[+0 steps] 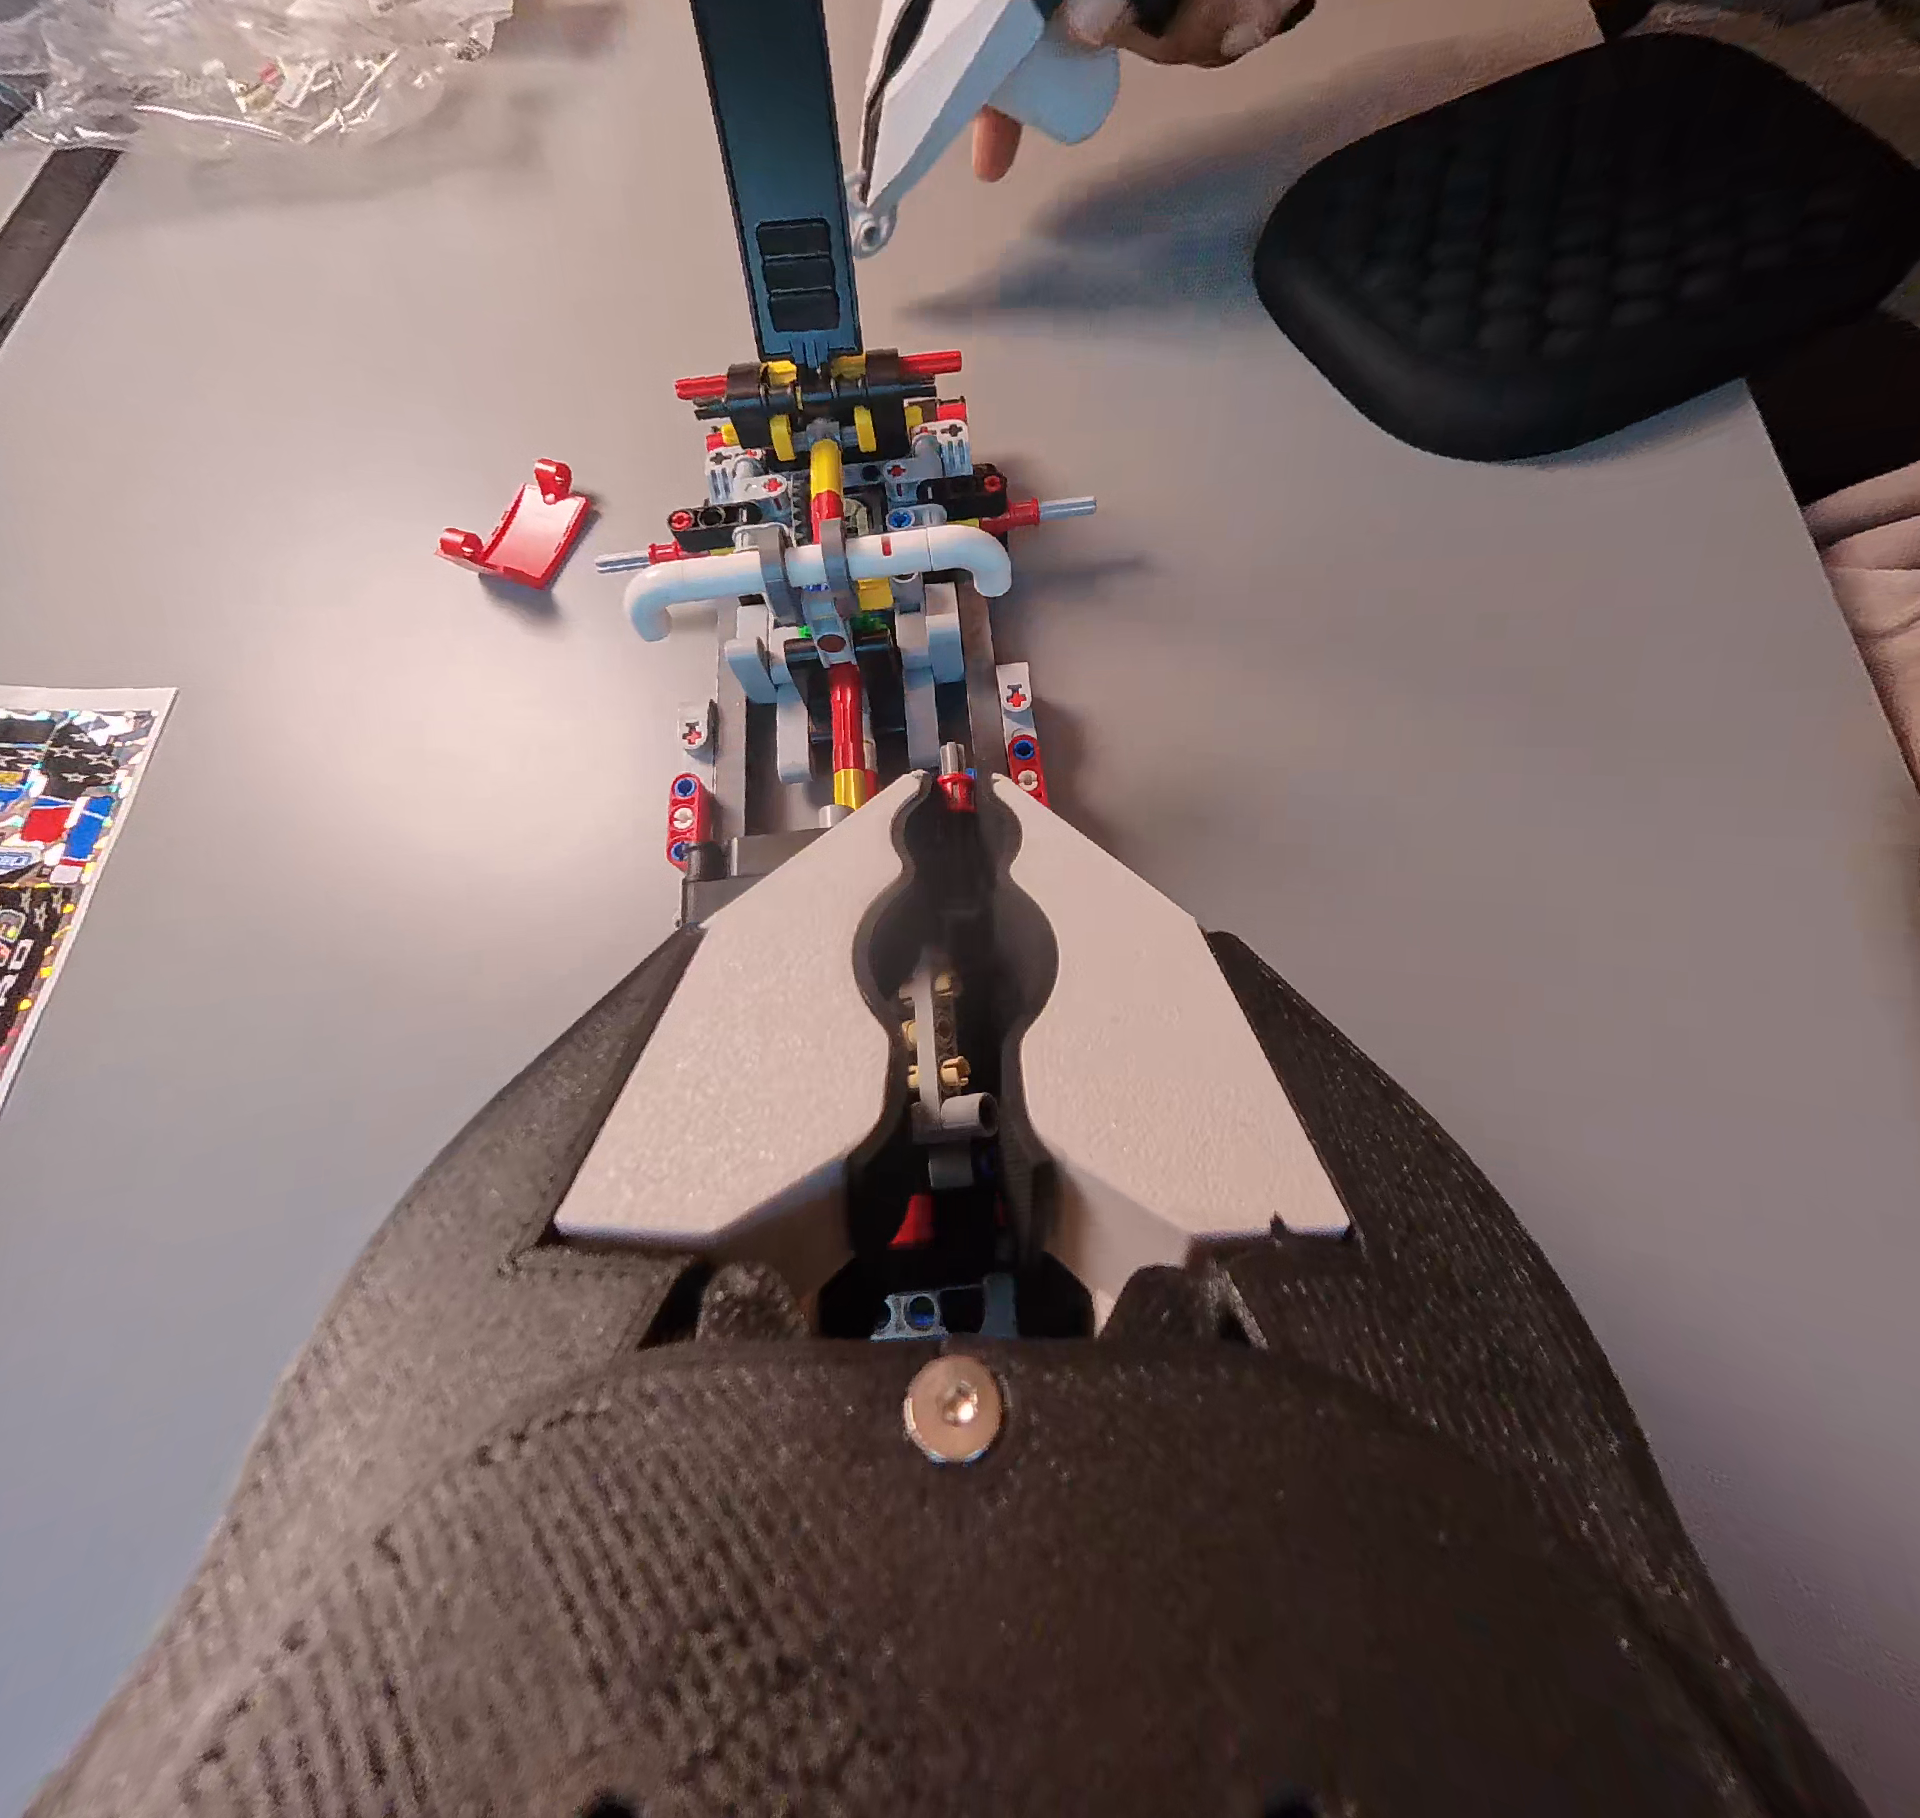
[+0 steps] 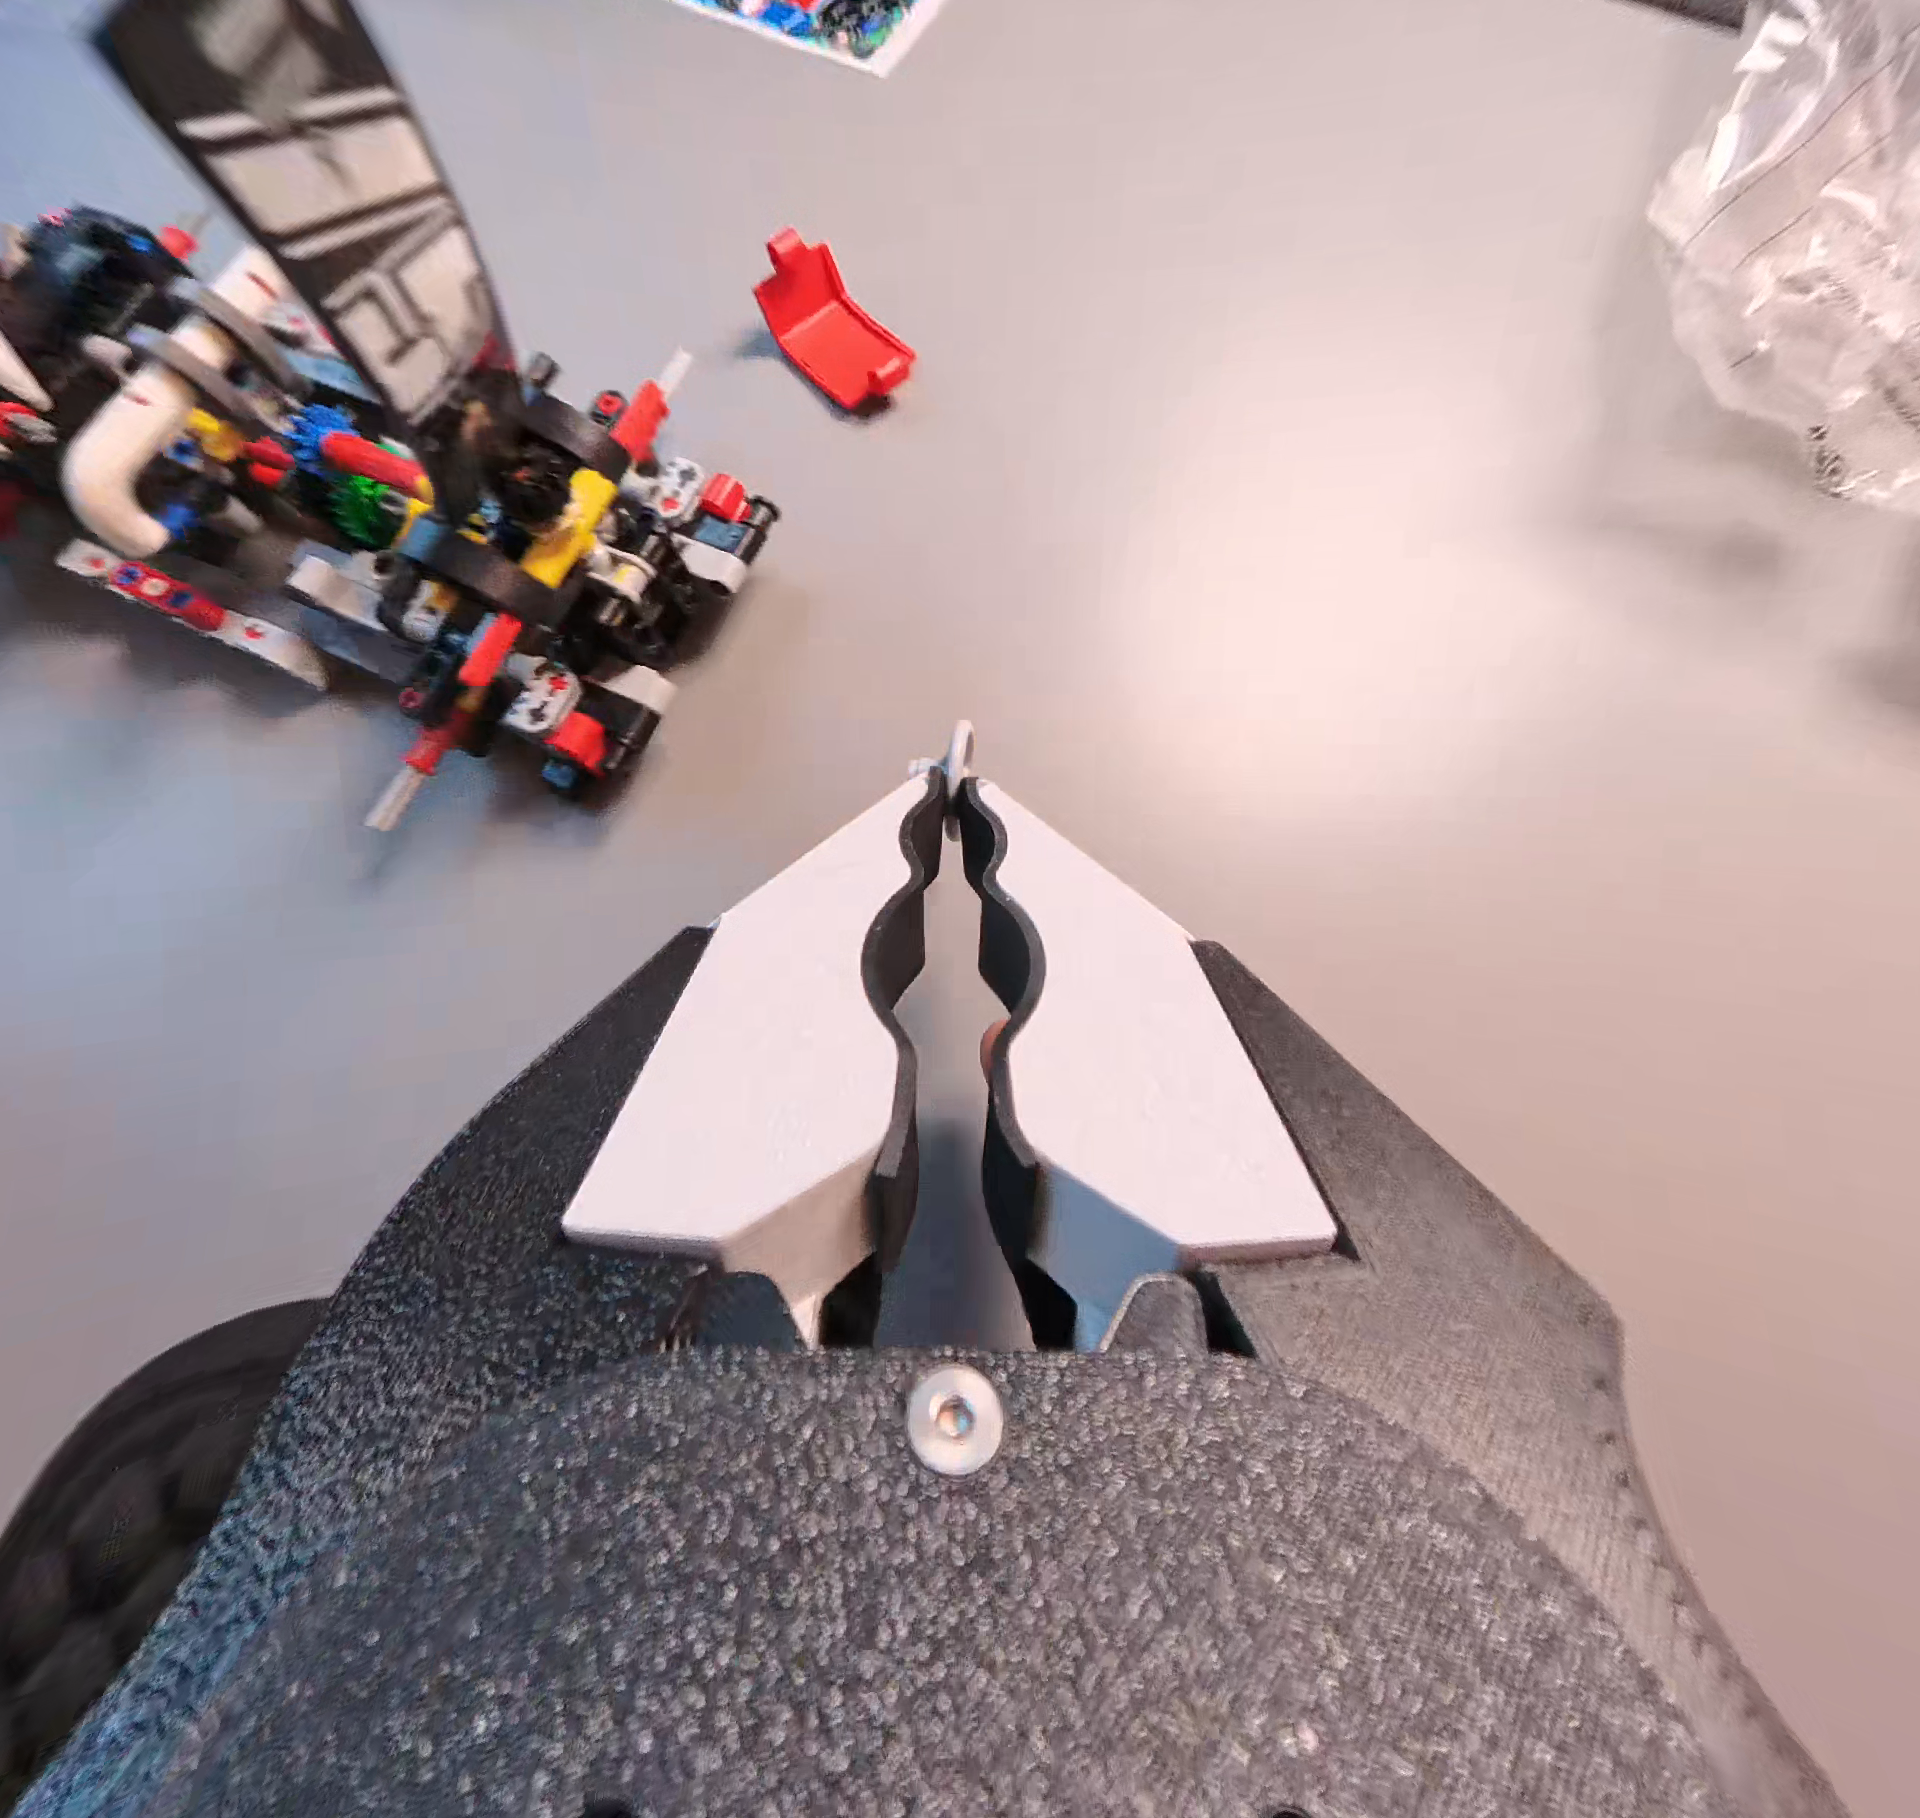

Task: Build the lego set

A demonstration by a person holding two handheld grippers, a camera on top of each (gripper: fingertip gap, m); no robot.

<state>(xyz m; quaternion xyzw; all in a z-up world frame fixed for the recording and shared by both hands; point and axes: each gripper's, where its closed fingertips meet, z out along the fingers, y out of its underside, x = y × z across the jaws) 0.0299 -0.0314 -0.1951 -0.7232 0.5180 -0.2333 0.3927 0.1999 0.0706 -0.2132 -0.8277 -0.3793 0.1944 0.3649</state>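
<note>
On the grey table [image 1: 1351, 885], the left gripper [image 1: 958, 781] lies low along the rear of the half-built Lego vehicle [image 1: 831, 563], its grey fingers [image 1: 758, 1041] nearly closed around the model's narrow spine, with a red pin end right at the tips; parts of the frame show through the gap between the pads. The model points away from this gripper, and a long dark blade-like panel [image 1: 774, 127] rises from its far end.

The right gripper [image 2: 951, 792] hovers over bare table, apart from the model [image 2: 436, 542], its tips pinched together on a small light-grey piece with a round eyelet [image 2: 958, 745] that sticks out in front. In the left wrist view this gripper [image 1: 868, 220] slants down toward the table from the upper right, held by a hand [image 1: 1195, 12] with one finger extended.

A loose red curved panel [image 1: 520, 537] lies beside the model. Farther off are a clear plastic bag of parts [image 1: 239, 23], a colourful sticker sheet [image 1: 52, 854] and a dark padded cushion [image 1: 1579, 251]. Writing on the bag and sheet is too blurred to read.
</note>
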